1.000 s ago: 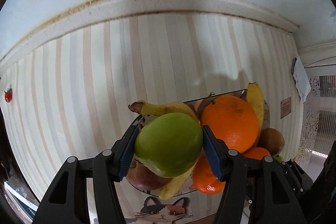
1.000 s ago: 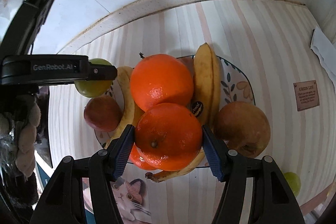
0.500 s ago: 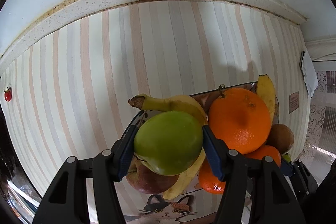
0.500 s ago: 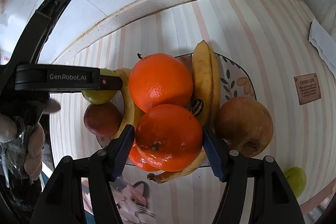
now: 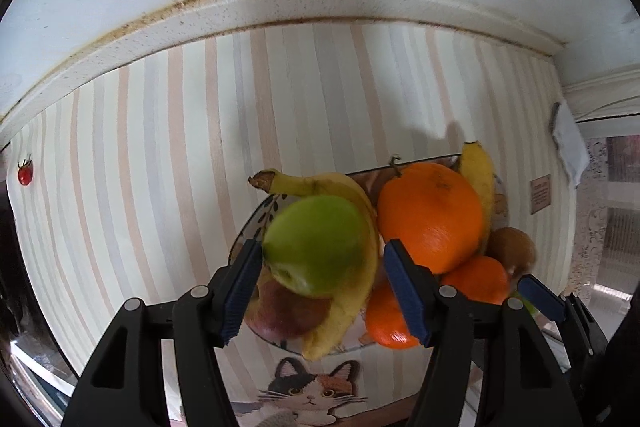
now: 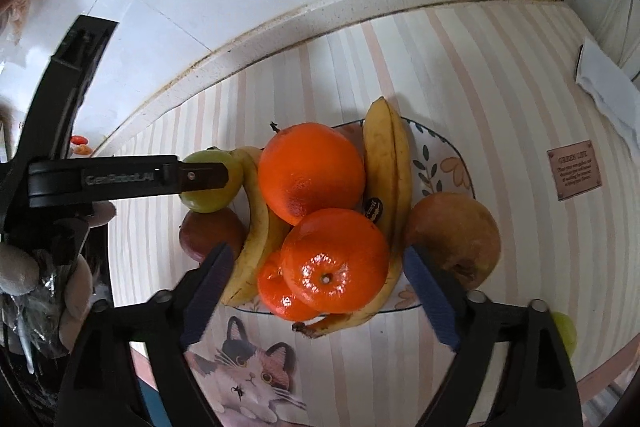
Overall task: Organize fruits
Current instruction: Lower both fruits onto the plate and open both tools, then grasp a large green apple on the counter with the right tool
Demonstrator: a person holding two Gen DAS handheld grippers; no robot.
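We see the patterned plate (image 6: 440, 163) on the striped cloth (image 5: 160, 147), piled with bananas, oranges and apples. Our right gripper (image 6: 320, 291) stands spread apart around the front orange (image 6: 334, 259). Our left gripper (image 5: 324, 287) is parted, its left pad at the green apple (image 5: 316, 245), right pad clear.

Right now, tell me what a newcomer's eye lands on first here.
The heaped fruit plate on the striped cloth, its big orange on top between two bananas. Just in front, a smaller orange sits between the open right claw. At the plate's left edge, the left claw frames a green apple.
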